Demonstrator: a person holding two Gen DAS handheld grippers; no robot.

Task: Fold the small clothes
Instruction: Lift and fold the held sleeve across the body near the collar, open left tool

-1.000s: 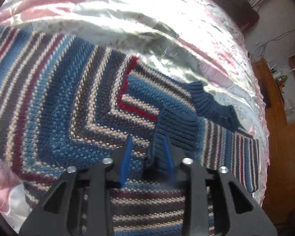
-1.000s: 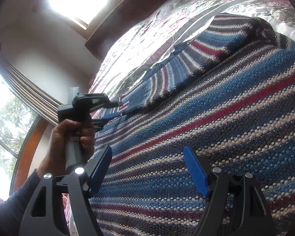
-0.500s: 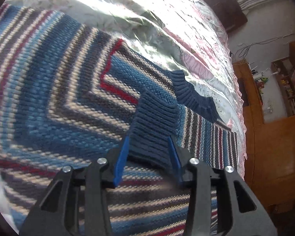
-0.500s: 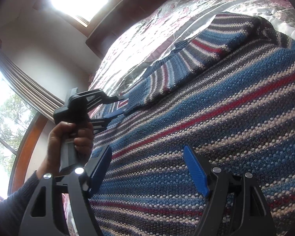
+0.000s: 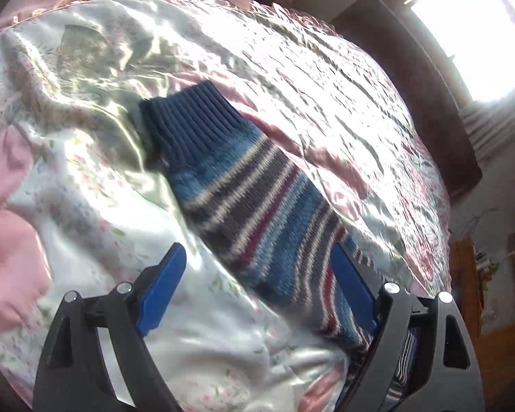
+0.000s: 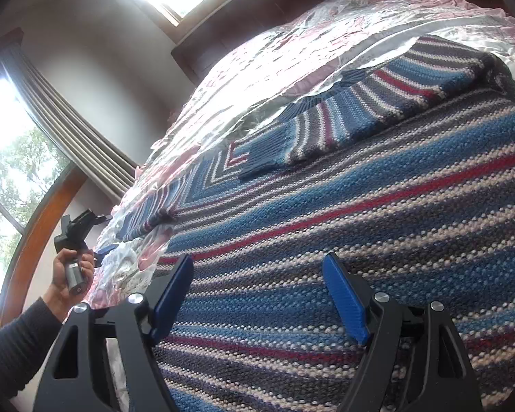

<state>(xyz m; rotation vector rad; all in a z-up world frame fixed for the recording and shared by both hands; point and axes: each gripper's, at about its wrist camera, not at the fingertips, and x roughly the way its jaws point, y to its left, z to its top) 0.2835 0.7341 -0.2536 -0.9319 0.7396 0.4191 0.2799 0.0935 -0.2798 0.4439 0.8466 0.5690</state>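
Only the left gripper (image 5: 261,274) sees the blurred sleeve (image 5: 254,199); both grippers' jaws gape, seemingly empty.

left gripper (image 5: 257,288): black plastic frame with triangular cut-outs, two blue ribbed finger pads (image 5: 161,295), four round silver screw heads along the top of the arms. right gripper (image 6: 257,292): same build, black frame, blue textured pads (image 6: 345,304), silver screws. in the right wrist view the left unit shows a black body on a grey cylindrical handle (image 6: 72,271), a hand (image 6: 68,276) around it, dark knit long sleeve (image 6: 13,346) on the arm.
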